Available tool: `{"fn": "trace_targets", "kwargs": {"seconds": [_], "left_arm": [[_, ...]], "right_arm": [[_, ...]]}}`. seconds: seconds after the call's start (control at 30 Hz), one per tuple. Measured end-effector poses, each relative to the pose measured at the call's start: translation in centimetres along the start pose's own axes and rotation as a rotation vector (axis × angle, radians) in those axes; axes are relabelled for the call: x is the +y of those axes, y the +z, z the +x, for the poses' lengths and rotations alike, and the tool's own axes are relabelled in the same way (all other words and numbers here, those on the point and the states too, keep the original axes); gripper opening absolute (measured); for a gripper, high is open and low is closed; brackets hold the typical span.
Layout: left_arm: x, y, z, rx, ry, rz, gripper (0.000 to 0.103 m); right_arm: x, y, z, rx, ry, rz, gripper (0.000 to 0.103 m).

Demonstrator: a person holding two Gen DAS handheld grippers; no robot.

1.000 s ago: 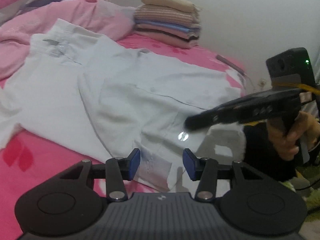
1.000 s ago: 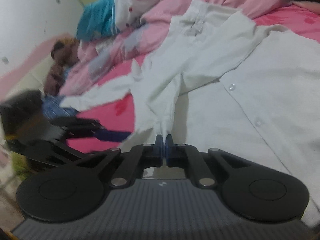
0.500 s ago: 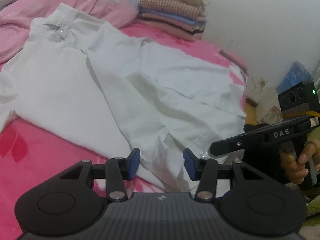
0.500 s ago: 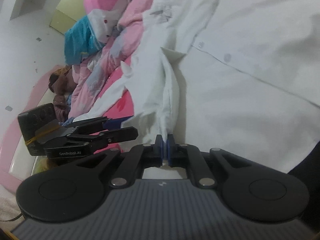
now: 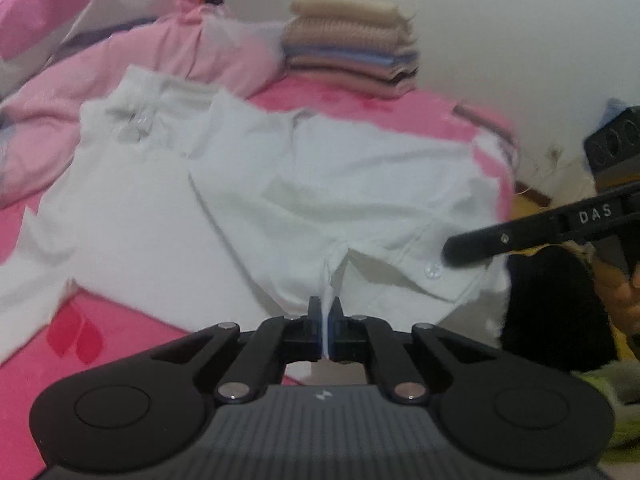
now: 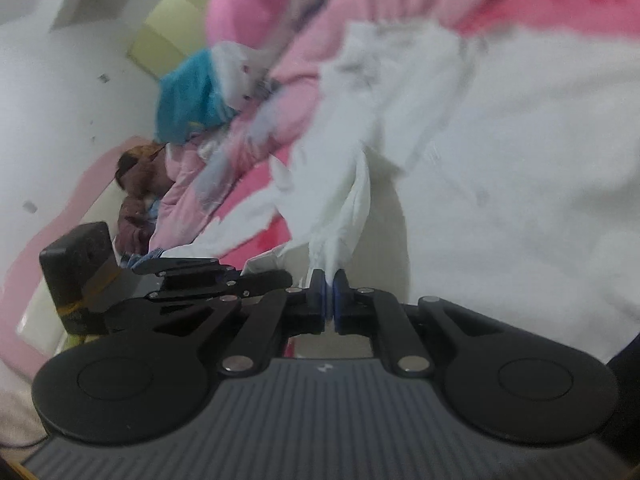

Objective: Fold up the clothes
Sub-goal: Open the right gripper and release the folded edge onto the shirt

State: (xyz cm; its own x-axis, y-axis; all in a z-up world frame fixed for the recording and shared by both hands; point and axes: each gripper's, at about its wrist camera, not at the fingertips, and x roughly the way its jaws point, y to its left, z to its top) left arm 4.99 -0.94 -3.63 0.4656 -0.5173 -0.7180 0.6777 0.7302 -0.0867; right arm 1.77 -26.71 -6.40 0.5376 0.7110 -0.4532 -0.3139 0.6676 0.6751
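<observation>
A white button shirt (image 5: 248, 200) lies spread on the pink bed, collar at the far left. In the left wrist view my left gripper (image 5: 327, 312) is shut on a pinch of the shirt's near hem, the cloth drawn up in a small peak between the blue pads. The right gripper (image 5: 452, 256) comes in from the right there, its tip at the buttoned edge. The right wrist view is blurred: my right gripper (image 6: 330, 292) is shut on a bunched fold of the white shirt (image 6: 500, 184), and the left gripper (image 6: 276, 280) lies close beside it on the left.
A stack of folded clothes (image 5: 352, 48) stands at the bed's far edge by the white wall. A rumpled pink quilt (image 5: 120, 64) fills the far left. A blue pillow (image 6: 192, 96) and a brown plush toy (image 6: 136, 200) lie near the headboard. A hand (image 5: 624, 304) holds the right gripper.
My left gripper's jaws went from wide apart to shut on the shirt's hem. The right gripper kept its grip and shifted, its view rolling and blurring.
</observation>
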Motion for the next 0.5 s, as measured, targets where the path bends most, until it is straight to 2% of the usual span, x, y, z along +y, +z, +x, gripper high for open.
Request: {"fn": "trace_targets", "kwargs": {"seconds": [0.1, 0.17, 0.2, 0.23, 0.3, 0.37, 0.5], "left_arm": [[-0.8, -0.4, 1.1, 0.073, -0.062, 0.041, 0.009], [-1.3, -1.1, 2.7, 0.146, -0.084, 0.074, 0.026], [-1.5, -1.4, 3.4, 0.175, -0.087, 0.087, 0.028], [-1.4, -1.6, 3.7, 0.184, -0.091, 0.094, 0.028], [-0.9, -1.5, 3.2, 0.164, -0.104, 0.092, 0.033], [0.1, -1.3, 2.0, 0.111, -0.117, 0.073, 0.047], [2.6, -0.4, 0.2, 0.004, -0.111, 0.020, 0.048]], "right_arm": [[0.6, 0.1, -0.4, 0.057, -0.026, -0.052, 0.005], [0.1, -0.4, 0.5, 0.138, -0.070, -0.066, 0.007], [-0.3, -0.5, 0.9, 0.172, -0.096, -0.064, 0.008], [-0.7, -0.4, 1.1, 0.193, -0.119, -0.056, 0.013], [-1.5, 0.1, 1.0, 0.212, -0.145, -0.033, 0.017], [-2.2, 1.9, -0.2, 0.168, -0.124, -0.005, 0.026], [-3.8, 7.6, -1.5, 0.064, -0.107, 0.039, 0.029]]}}
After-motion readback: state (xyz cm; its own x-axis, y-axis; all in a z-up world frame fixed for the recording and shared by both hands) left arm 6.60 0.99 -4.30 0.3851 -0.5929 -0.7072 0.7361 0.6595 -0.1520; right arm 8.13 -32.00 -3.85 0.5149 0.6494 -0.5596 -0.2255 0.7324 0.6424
